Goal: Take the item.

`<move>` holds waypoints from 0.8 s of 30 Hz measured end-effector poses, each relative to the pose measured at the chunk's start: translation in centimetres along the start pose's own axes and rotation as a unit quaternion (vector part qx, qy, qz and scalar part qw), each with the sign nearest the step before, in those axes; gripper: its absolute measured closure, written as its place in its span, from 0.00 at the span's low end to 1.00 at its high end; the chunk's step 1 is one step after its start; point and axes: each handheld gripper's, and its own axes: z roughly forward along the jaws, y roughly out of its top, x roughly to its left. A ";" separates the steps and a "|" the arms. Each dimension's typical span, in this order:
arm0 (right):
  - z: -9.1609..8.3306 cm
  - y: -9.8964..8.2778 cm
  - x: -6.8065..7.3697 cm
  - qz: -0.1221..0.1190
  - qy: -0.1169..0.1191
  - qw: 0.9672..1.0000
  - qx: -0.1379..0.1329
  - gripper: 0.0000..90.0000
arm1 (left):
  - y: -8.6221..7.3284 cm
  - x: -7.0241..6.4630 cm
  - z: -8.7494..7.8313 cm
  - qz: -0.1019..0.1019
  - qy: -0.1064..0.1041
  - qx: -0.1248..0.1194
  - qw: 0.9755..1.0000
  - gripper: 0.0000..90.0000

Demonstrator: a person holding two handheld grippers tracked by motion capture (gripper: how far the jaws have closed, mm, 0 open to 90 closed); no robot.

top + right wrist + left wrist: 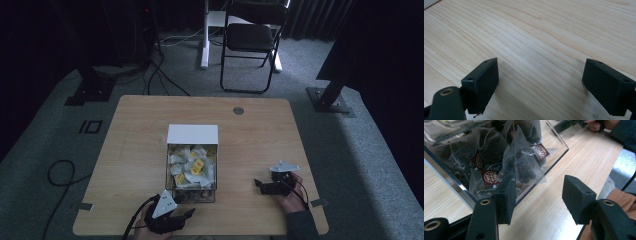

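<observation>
I had left gripper [186, 215] spread, empty, at near edge | clear box [192, 167] of tea bags [524, 165] sat mid-table, long axis running near to far, just beyond left jaws; left hand judged nearer | right gripper [259, 185] spread, empty, well right of box over bare table [544, 32]

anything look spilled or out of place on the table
Nothing stands out. The tea bags sit inside the clear box, none on the table. Both the left gripper and right gripper are open and empty.
</observation>
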 end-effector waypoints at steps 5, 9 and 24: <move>0.0 0.0 0.0 0.000 0.000 1.000 0.000 0.15 | -0.1 -0.2 -0.4 -0.004 -0.007 -0.001 1.000 0.52; 0.0 0.0 0.0 0.000 0.000 1.000 0.000 0.15 | 0.5 -0.3 -0.5 -0.007 0.005 -0.027 1.000 0.58; 0.0 0.0 0.0 0.001 0.000 1.000 0.000 0.15 | 0.4 0.1 1.0 -0.043 0.054 -0.065 0.995 0.60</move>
